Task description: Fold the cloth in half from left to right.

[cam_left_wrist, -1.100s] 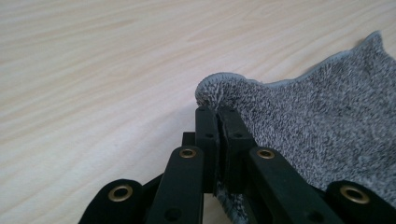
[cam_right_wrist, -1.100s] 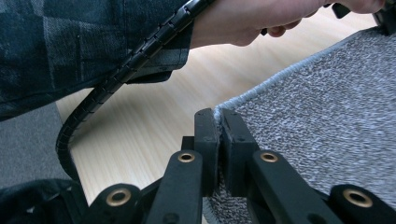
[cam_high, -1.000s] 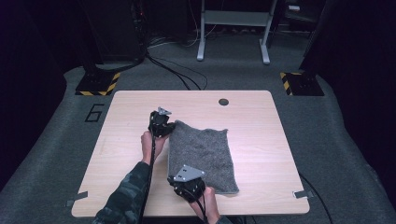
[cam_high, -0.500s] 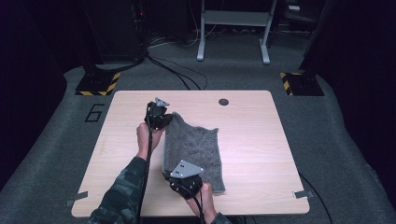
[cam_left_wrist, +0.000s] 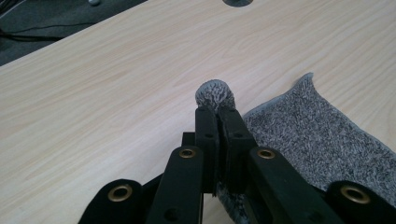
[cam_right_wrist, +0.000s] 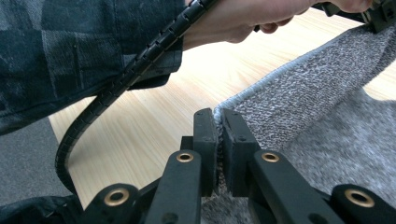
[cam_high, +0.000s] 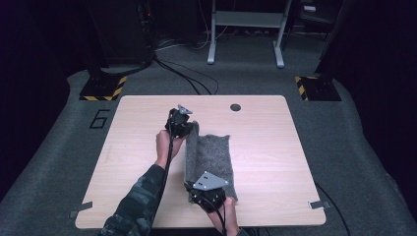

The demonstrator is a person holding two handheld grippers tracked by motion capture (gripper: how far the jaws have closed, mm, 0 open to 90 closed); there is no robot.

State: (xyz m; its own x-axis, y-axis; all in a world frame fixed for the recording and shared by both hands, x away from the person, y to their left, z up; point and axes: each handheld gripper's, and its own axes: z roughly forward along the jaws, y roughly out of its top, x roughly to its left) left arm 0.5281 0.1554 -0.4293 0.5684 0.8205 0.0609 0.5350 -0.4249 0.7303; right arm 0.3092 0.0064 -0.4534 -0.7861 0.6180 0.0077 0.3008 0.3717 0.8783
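A grey fuzzy cloth [cam_high: 212,156] lies in the middle of the wooden table [cam_high: 275,147], its left edge lifted and folded over toward the right. My left gripper [cam_high: 187,124] is shut on the cloth's far left corner, and a tuft of cloth [cam_left_wrist: 215,94] pokes out past the jaws in the left gripper view [cam_left_wrist: 217,112]. My right gripper [cam_high: 195,186] is shut on the near left corner; in the right gripper view [cam_right_wrist: 217,114] the cloth's edge [cam_right_wrist: 299,88] runs from the jaws up to the other hand.
A round dark cable hole [cam_high: 235,107] sits near the table's far edge. A camouflage sleeve [cam_high: 142,196] and the left gripper's ribbed cable [cam_right_wrist: 140,65] cross the table's left half. Beyond the table are floor cables, yellow-black striped bases [cam_high: 101,88] and a grey stand [cam_high: 246,29].
Both grippers have carried the cloth's left edge up and to the right. The cloth, wide and flat a second ago, is now narrower with its left side raised.
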